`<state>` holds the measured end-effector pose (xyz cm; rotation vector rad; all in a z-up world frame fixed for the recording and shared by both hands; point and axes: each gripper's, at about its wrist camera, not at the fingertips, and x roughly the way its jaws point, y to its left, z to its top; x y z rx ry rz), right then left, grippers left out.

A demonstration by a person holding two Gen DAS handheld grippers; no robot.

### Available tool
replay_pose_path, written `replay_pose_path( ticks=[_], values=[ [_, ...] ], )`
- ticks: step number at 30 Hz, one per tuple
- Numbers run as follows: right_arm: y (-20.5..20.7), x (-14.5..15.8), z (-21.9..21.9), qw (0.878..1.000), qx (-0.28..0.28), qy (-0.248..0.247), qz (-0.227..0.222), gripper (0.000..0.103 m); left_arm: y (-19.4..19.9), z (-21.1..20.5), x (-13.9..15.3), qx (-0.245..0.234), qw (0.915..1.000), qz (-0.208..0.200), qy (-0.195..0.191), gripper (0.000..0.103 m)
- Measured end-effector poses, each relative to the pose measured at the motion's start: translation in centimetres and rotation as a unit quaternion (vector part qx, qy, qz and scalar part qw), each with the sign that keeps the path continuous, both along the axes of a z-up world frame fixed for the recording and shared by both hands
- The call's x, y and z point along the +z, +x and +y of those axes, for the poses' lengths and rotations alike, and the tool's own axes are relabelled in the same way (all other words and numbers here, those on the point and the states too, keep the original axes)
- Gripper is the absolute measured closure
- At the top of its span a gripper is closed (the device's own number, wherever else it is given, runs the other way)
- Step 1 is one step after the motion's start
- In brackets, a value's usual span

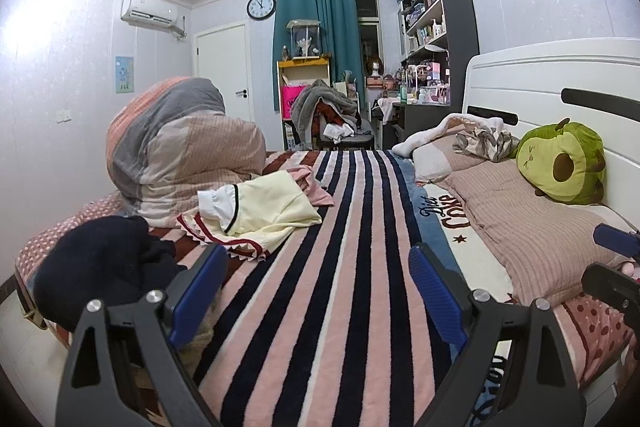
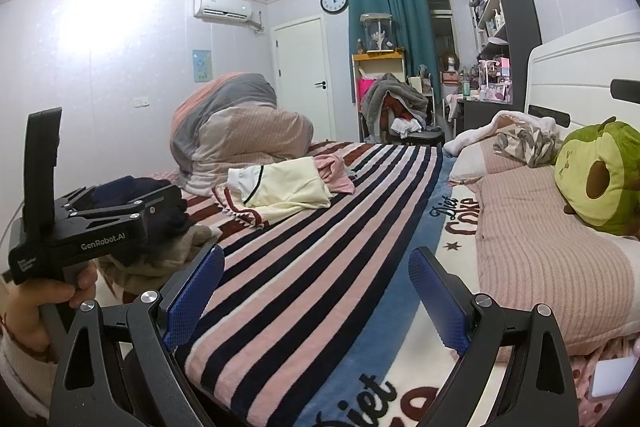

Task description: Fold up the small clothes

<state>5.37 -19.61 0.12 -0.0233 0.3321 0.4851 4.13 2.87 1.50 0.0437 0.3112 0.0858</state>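
**A:** The left claw (image 1: 318, 291) stands wide apart with nothing between its blue pads, low in the middle of the left wrist frame, above the striped blanket (image 1: 344, 267). The right claw (image 2: 316, 291) is just as wide and just as empty in its own view.

**B:** And the small clothes?

**A:** A cream garment (image 1: 264, 207) with dark piping lies crumpled left of centre in the left wrist frame. A pink piece (image 1: 316, 187) lies against its far edge, and something with red-and-white trim (image 1: 224, 239) shows from under its near edge. At lower left sits a dark navy heap (image 1: 104, 267), right beside the left claw's left pad.

**B:** So which step is this?

**A:** I'd judge it the very start: nothing is gripped, nothing lies flat, no folded stack shows. Both claws look poised to pick a first piece.

**B:** What does the next move ask for?

**A:** Probably a reach toward the cream garment, pinching one layer at a hem or shoulder so the pink piece doesn't come along, then drawing it onto the bare stripes at frame centre to spread it.

**B:** Anything around to mind?

**A:** The bundled quilt (image 1: 184, 147) rises just behind the clothes at upper left; pillows (image 1: 532, 227) and an avocado plush (image 1: 560, 163) fill the right side. In the right wrist view the left claw's body and the hand (image 2: 48, 299) holding it fill the lower left.
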Motion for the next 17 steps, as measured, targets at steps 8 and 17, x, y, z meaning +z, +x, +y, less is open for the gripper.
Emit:
replay_pose_path(
  ticks=[8,17],
  values=[
    [-2.3,0.0,0.6,1.0,0.001,0.007,-0.021,0.007,-1.9,0.3,0.5,0.006,0.9999,-0.014,0.004,0.007],
    [-1.8,-0.6,1.1,1.0,-0.002,0.006,-0.009,0.007,-1.5,0.4,0.1,0.001,1.0,-0.009,0.0,0.007]
  ],
)
